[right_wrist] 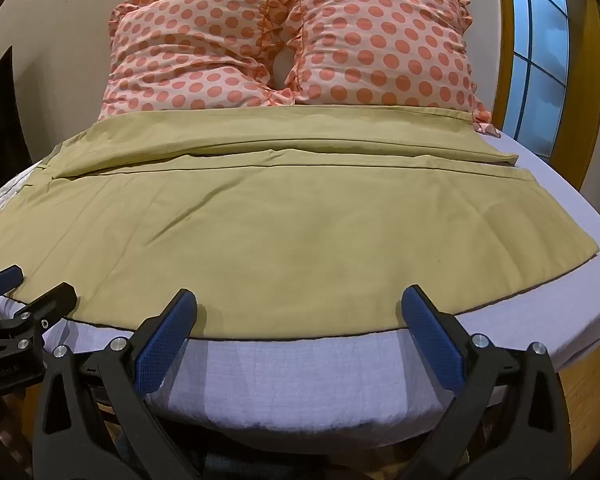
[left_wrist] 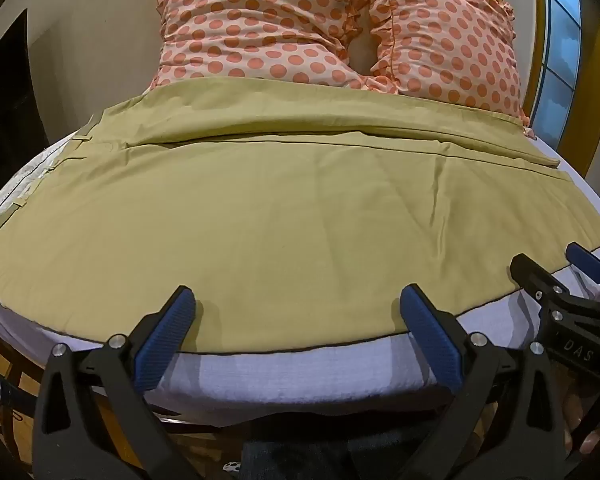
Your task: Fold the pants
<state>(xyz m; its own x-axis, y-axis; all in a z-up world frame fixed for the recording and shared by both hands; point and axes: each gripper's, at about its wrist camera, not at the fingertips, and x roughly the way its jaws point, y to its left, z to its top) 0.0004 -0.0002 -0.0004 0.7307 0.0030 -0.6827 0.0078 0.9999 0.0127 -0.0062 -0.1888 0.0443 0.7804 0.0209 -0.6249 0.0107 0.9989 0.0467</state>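
Olive-tan pants (left_wrist: 284, 216) lie flat across the bed, waistband with belt loops at the left, leg hems at the right; they also show in the right wrist view (right_wrist: 260, 224). One leg lies beyond the other, with a long seam line between them. My left gripper (left_wrist: 298, 304) is open and empty, its blue fingertips over the pants' near edge. My right gripper (right_wrist: 300, 306) is open and empty over the same near edge, further right. Each gripper shows in the other's view: the right one (left_wrist: 556, 268) at the right edge, the left one (right_wrist: 28, 284) at the left edge.
A white-lilac sheet (right_wrist: 300, 372) covers the mattress. Two pink pillows with orange dots (right_wrist: 284, 44) lean against the wall behind the pants. A window with a yellow frame (right_wrist: 540, 52) is at the right. A dark opening is at the left (left_wrist: 4, 112).
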